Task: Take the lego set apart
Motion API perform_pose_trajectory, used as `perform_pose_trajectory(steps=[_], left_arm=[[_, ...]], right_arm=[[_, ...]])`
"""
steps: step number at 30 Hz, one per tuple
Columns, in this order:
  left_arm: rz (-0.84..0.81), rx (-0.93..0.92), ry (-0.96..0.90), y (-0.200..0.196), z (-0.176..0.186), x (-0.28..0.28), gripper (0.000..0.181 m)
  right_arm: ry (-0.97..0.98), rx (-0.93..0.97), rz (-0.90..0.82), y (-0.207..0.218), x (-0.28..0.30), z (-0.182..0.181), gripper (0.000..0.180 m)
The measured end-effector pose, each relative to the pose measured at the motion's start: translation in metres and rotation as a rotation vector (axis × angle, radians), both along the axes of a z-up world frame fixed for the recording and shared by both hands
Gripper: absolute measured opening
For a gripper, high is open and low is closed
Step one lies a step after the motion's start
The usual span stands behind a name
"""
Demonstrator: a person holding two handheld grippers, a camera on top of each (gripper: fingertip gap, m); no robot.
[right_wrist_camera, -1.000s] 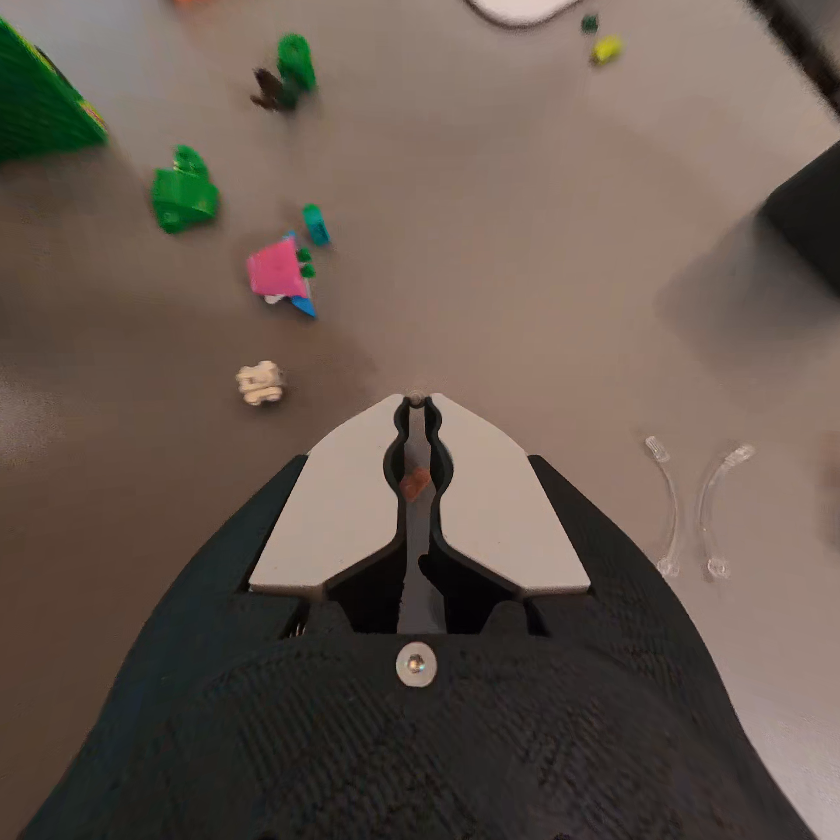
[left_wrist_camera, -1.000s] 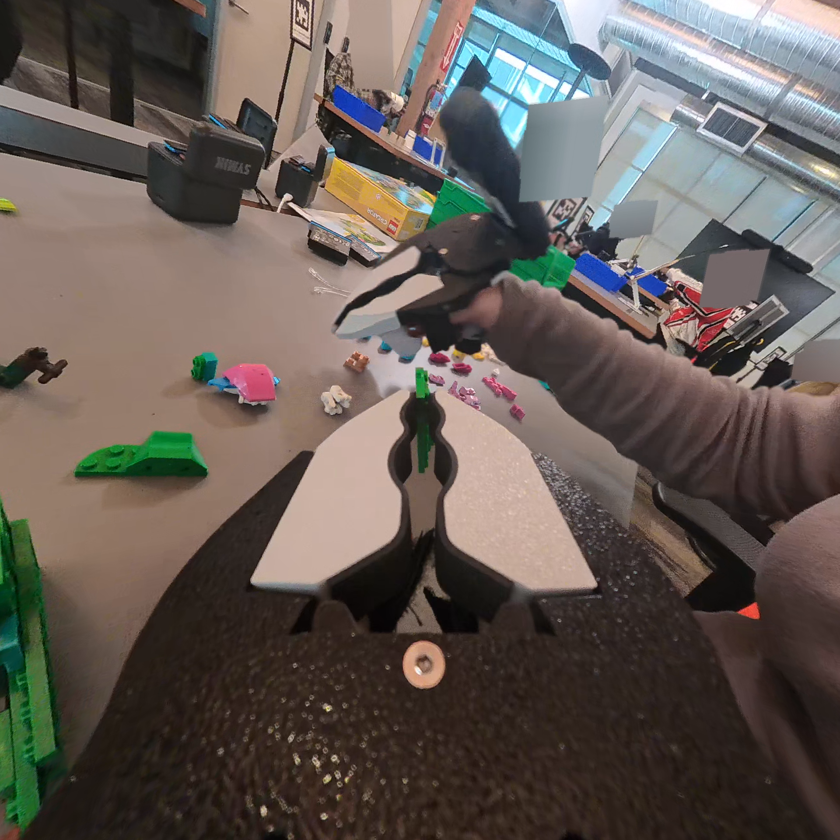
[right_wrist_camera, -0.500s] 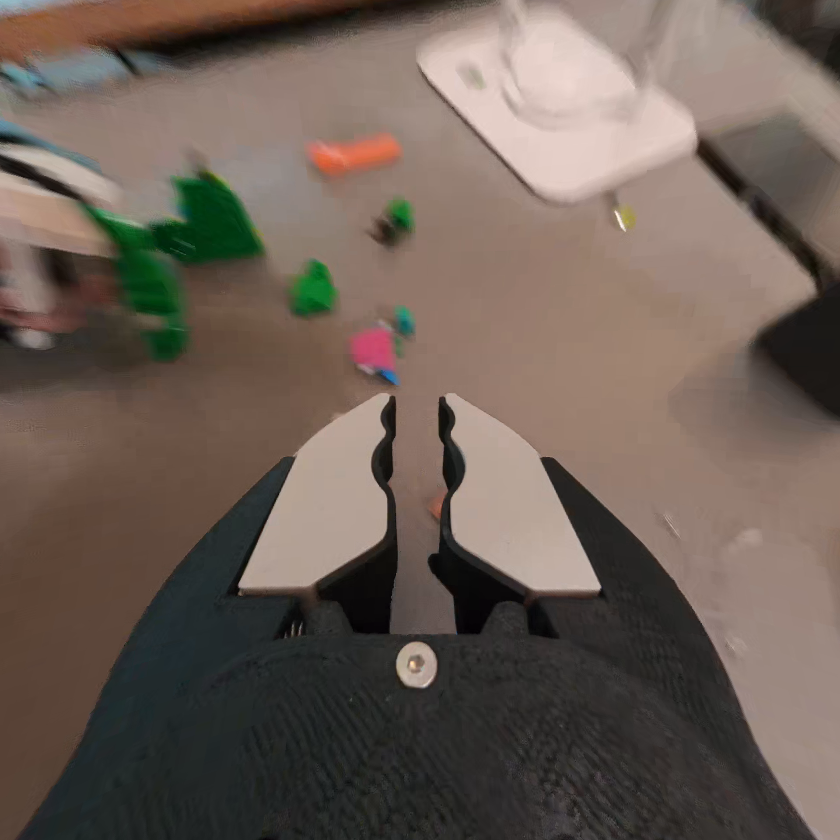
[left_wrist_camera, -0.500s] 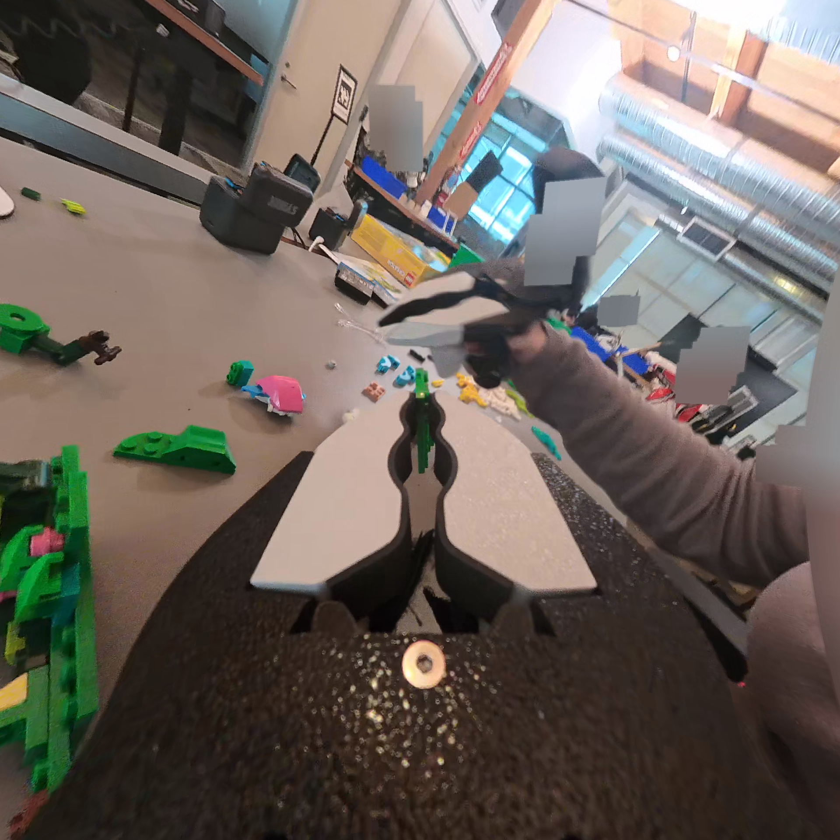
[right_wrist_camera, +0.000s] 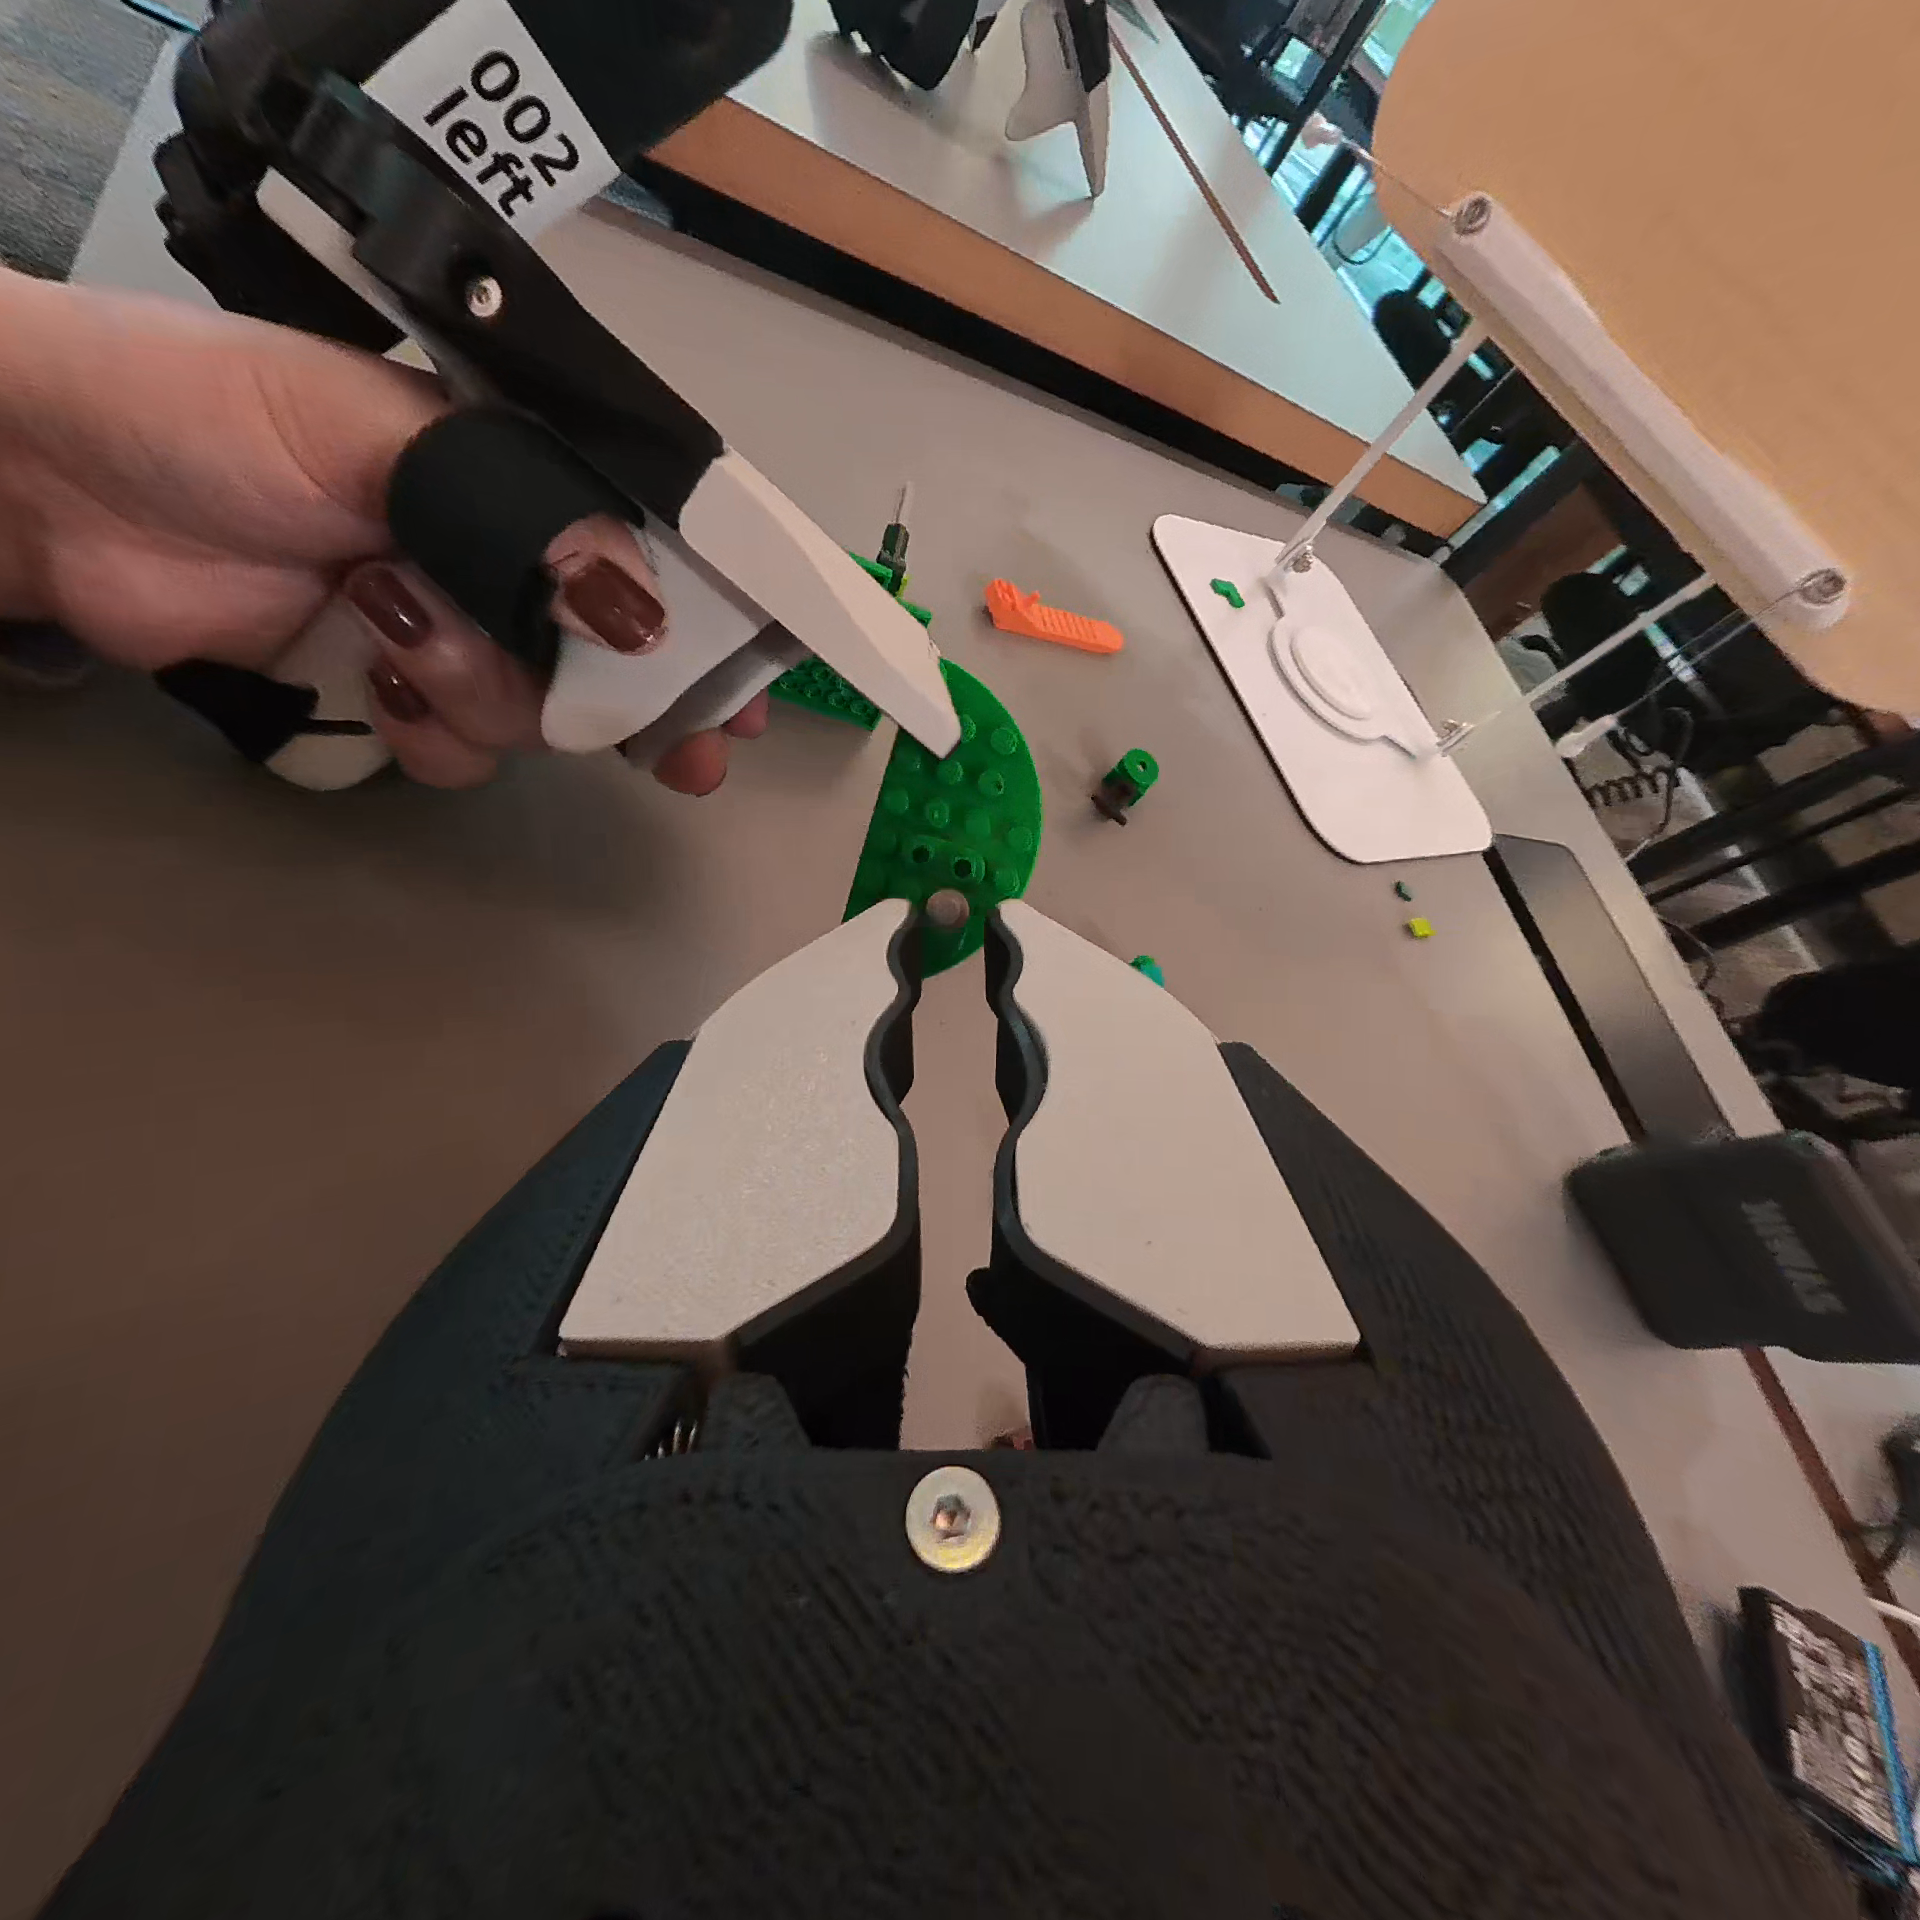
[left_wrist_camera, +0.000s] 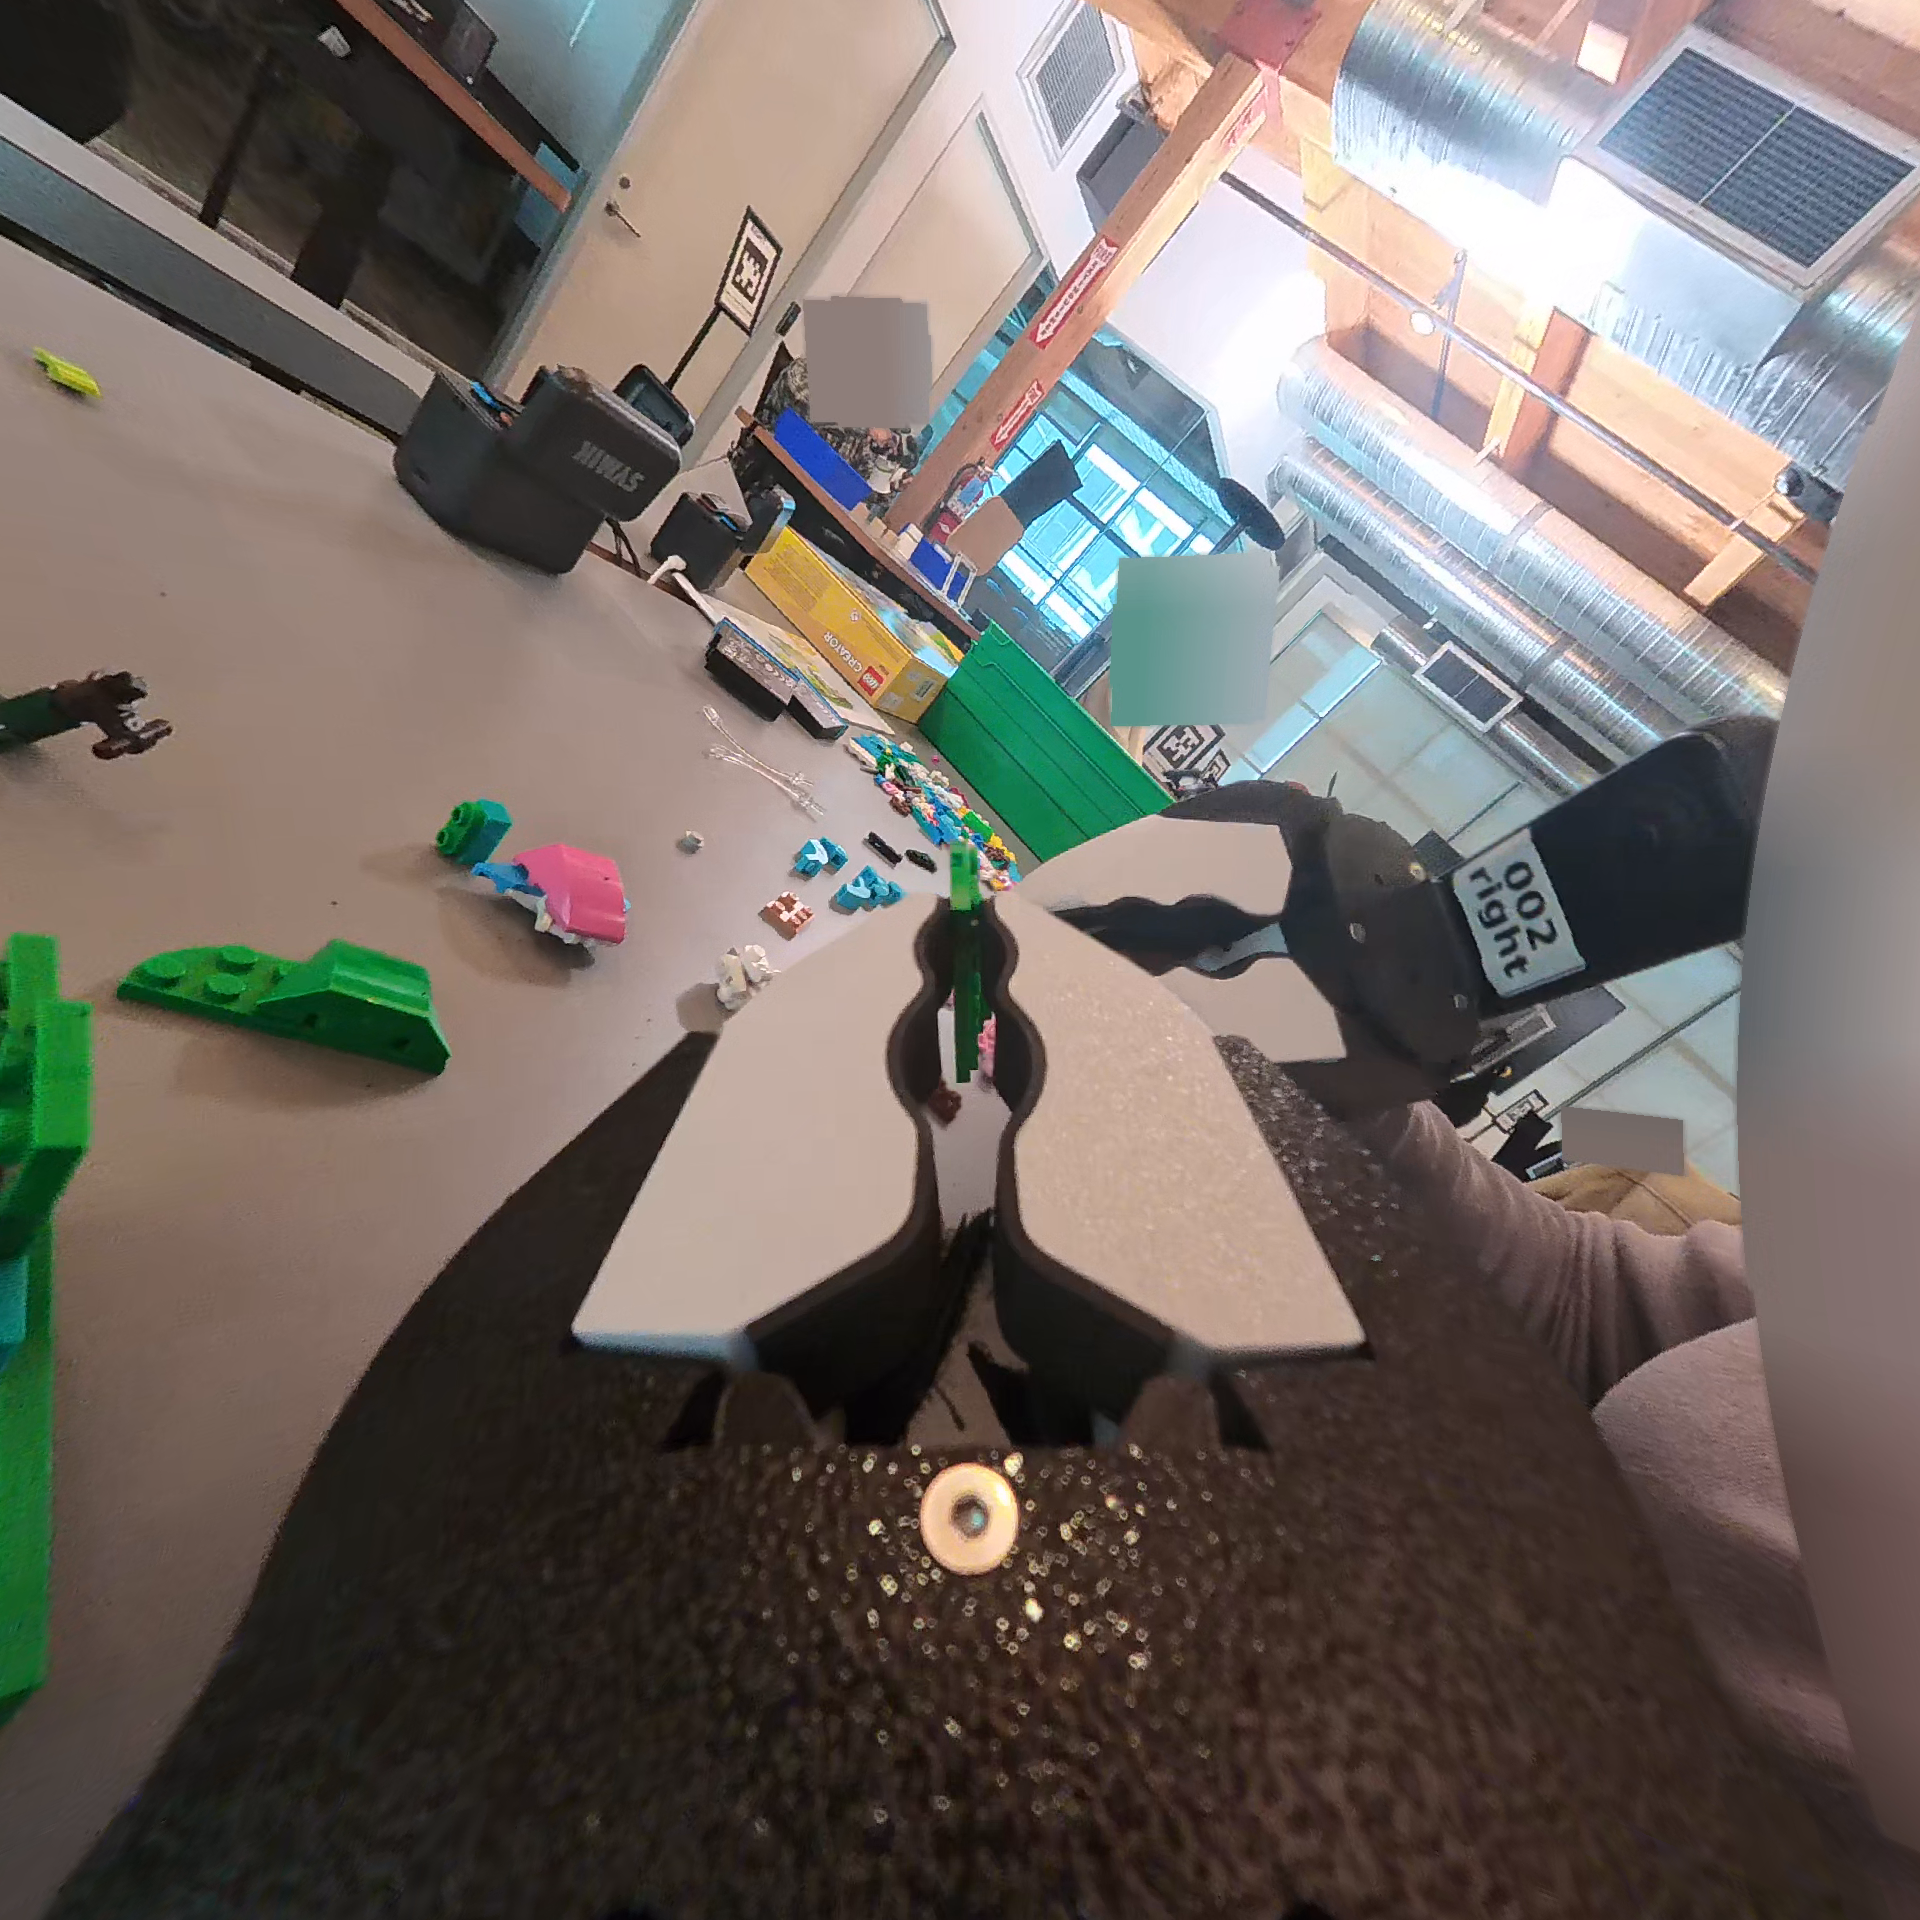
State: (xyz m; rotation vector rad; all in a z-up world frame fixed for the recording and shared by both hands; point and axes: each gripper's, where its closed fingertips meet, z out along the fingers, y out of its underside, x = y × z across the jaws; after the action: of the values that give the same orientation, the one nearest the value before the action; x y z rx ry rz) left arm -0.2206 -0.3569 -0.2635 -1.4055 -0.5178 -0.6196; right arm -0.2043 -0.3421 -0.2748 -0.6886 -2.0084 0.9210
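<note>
My left gripper is shut on a green rounded lego plate, seen edge-on between its fingers. In the right wrist view a hand holds the left gripper over the grey table, and the plate hangs studs-up from its tip. My right gripper is slightly open, its tips either side of the plate's near edge, where a small grey stud sits. In the left wrist view the right gripper reaches in from the right, close to my left fingertips.
On the table lie a green wedge piece, a pink and blue piece, a green build at the left edge and a pile of small bricks. An orange tool, a white base plate and a black case lie beyond. The tips of both grippers are at nearly the same place.
My right gripper opened, swung up from the table and now meets the green plate in my left gripper. My left gripper stayed shut on the plate and tilted upward.
</note>
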Motion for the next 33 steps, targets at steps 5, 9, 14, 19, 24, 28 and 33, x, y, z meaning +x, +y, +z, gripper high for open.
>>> perform_pose_trajectory(steps=[5,9,14,19,24,28,33], left_arm=[[-0.021,-0.004,-0.001,0.000,-0.001,0.002,0.004],[-0.036,-0.008,0.038,-0.002,-0.001,0.003,0.004],[-0.059,0.028,0.062,-0.005,0.009,0.007,0.004],[-0.064,0.044,0.055,-0.006,0.013,0.006,0.004],[-0.055,0.050,0.026,-0.007,0.012,0.002,0.003],[-0.054,0.034,0.014,-0.002,0.008,0.006,0.004],[-0.061,0.043,-0.023,-0.002,0.007,0.005,0.004]], right_arm=[[0.011,0.044,-0.002,-0.003,0.000,-0.002,0.005],[-0.023,-0.014,0.012,-0.005,0.002,-0.002,0.004],[-0.180,-0.500,0.082,-0.008,0.007,0.010,0.002],[-0.321,-0.926,0.165,-0.006,0.011,0.019,0.000],[-0.285,-0.932,0.137,0.002,0.009,0.016,0.000],[-0.046,-0.447,0.049,-0.005,0.005,0.011,0.009],[0.066,-0.168,-0.005,-0.007,0.003,0.010,0.011]])
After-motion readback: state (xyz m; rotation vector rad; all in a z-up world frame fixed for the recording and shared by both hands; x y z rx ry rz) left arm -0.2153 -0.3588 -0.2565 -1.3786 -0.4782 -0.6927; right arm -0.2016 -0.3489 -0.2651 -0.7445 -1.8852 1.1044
